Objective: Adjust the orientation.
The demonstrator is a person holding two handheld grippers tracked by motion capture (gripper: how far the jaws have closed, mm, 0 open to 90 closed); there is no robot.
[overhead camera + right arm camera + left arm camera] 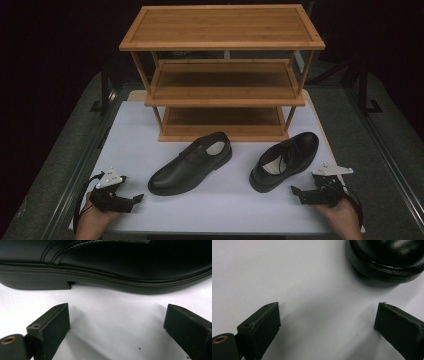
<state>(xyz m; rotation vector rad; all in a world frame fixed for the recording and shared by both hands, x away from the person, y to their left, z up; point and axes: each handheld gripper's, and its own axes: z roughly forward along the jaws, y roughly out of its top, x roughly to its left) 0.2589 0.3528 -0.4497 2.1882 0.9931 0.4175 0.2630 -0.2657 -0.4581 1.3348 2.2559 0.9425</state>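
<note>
Two black leather shoes are lying on a white table (150, 125) in front of a three-tier wooden rack (222, 75) as a person is bringing a gripper toward each. The left gripper (136, 199), jaws spread apart and empty, is resting near the toe of the left shoe (192, 162). The right gripper (296, 191), jaws likewise wide and holding nothing, is facing the side of the right shoe (285, 160) just beside its heel. Each grip is probably best taken across the stiff heel collar (not the rounded, glossy toe), keeping the shoes level for the lift toward a shelf.
</note>
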